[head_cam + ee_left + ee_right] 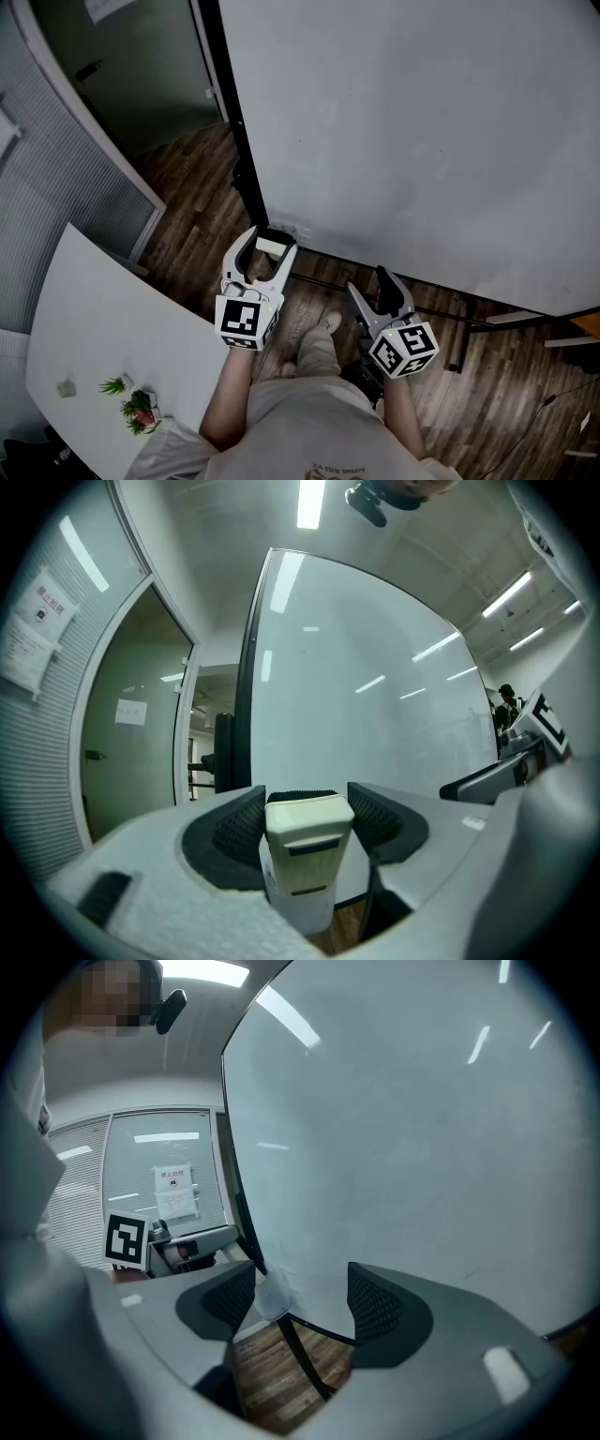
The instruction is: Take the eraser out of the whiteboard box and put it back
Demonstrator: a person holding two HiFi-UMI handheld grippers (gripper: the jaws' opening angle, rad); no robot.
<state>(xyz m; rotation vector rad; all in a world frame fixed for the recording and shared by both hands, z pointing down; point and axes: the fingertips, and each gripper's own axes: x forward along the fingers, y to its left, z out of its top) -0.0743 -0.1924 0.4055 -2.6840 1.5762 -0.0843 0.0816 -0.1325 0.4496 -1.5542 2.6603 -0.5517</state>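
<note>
My left fingers point(239, 829) grip the one eraser point(309, 841) at the whiteboard's point(375, 667) lower corner, over the one box point(302, 913), mostly hidden beneath. My right fingers point(375, 1302) stand open, empty, near the whiteboard.

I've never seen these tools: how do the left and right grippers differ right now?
The left gripper clamps a cream eraser between its fingers; the right gripper holds nothing, fingers apart. The left gripper is at the whiteboard's corner; the right gripper, farther along its lower edge. Both carry marker cubes.
</note>
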